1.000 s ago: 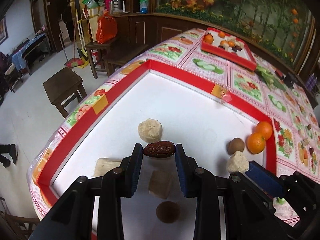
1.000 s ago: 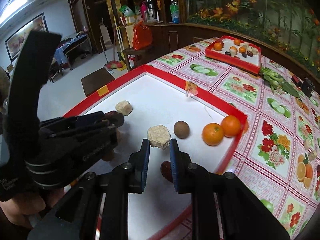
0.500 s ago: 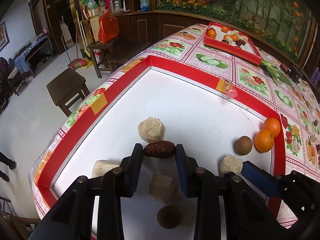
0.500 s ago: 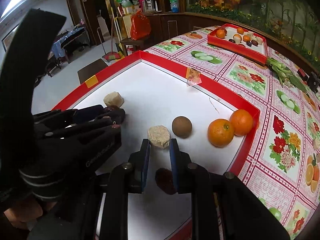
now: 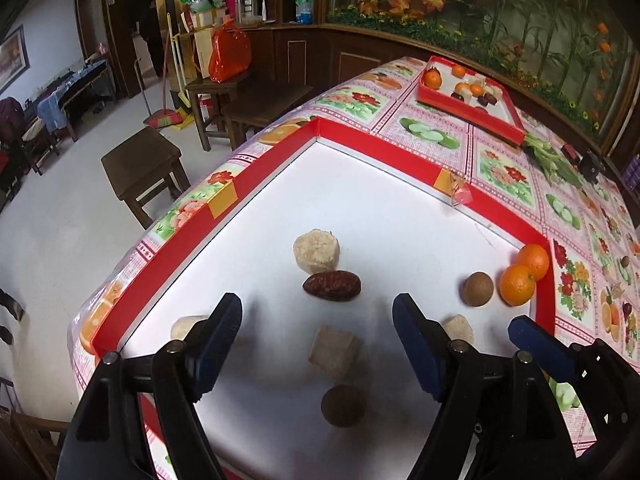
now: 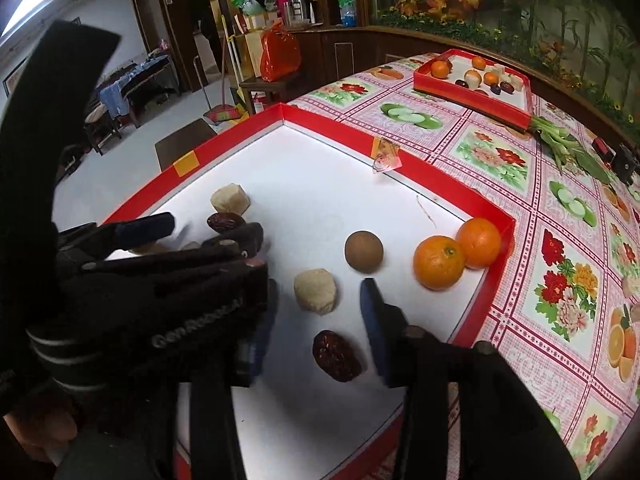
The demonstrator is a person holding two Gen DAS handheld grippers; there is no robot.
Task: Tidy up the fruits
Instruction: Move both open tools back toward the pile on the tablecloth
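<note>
left gripper (image 5: 318,312): jaws opening, already wide apart, nothing between the pads; hovering low over the white tray floor.
left date (image 5: 331,285): lying loose on the tray just beyond the left fingertips, centred on the gap, touching neither pad.
pale lump ahead (image 5: 316,250): just behind the left date, touching or nearly touching it.
pale cube (image 5: 334,347): under the left gripper, between its two fingers, resting on the floor.
brown ball below (image 5: 343,405): nearer the camera than the cube, also between the fingers.
right gripper (image 6: 318,312): jaws opening, part way apart, pads blurred; clamped on nothing.
right date (image 6: 337,355): flat on the tray between the right fingers, nearer the right-hand pad, apart from both.
pale lump (image 6: 315,291): just past the right fingertips, in line with the gap.
brown ball (image 6: 363,251): farther out, right of that lump.
oranges (image 6: 439,262): two, touching, in the tray's right corner against the red rim (image 6: 472,196).
far red tray (image 6: 472,96): well apart on the flowered tablecloth, holding more fruit.
</note>
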